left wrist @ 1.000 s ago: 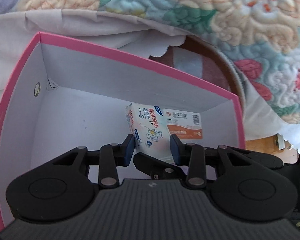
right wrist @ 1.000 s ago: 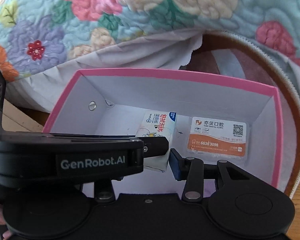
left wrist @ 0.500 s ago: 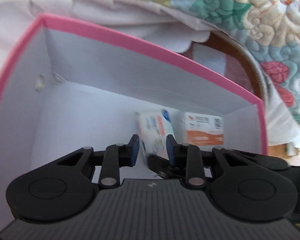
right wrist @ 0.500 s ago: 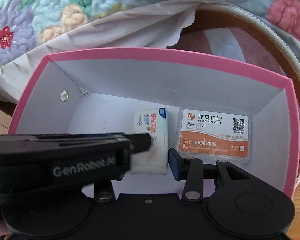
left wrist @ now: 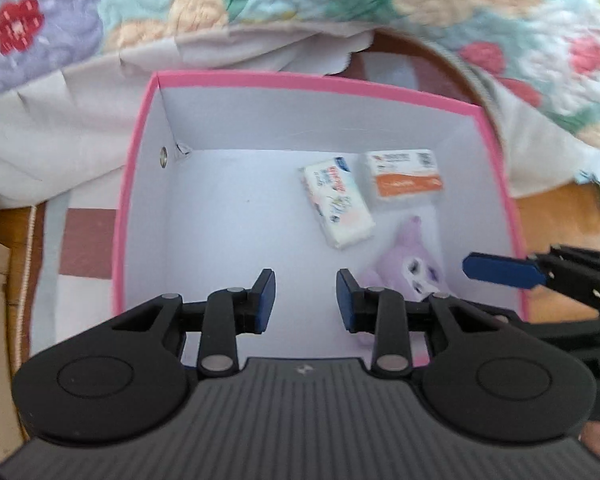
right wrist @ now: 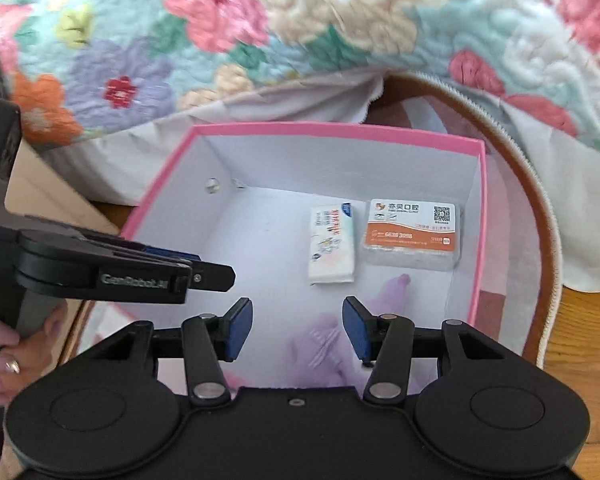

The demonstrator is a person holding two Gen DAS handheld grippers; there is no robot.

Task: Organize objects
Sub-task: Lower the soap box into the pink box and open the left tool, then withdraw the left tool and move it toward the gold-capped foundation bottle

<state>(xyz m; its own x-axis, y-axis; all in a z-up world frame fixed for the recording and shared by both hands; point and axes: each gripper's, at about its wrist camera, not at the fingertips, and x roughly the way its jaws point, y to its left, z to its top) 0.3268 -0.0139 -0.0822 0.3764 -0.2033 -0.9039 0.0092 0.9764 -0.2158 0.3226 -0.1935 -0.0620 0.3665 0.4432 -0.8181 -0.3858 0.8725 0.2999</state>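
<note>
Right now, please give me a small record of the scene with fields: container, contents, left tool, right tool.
container: pink box, white inside, open top
contents: tissue pack flat beside orange-label case; purple plush toy nearer the tools
left tool: above the box, jaws opening, nothing between them
right tool: above the box, jaws opening, nothing gripped
surroundings: floral quilt behind the box

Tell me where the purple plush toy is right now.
The purple plush toy lies on the floor of the pink box, at its near right corner in both views, just below the tissue pack and orange-labelled case.
</note>
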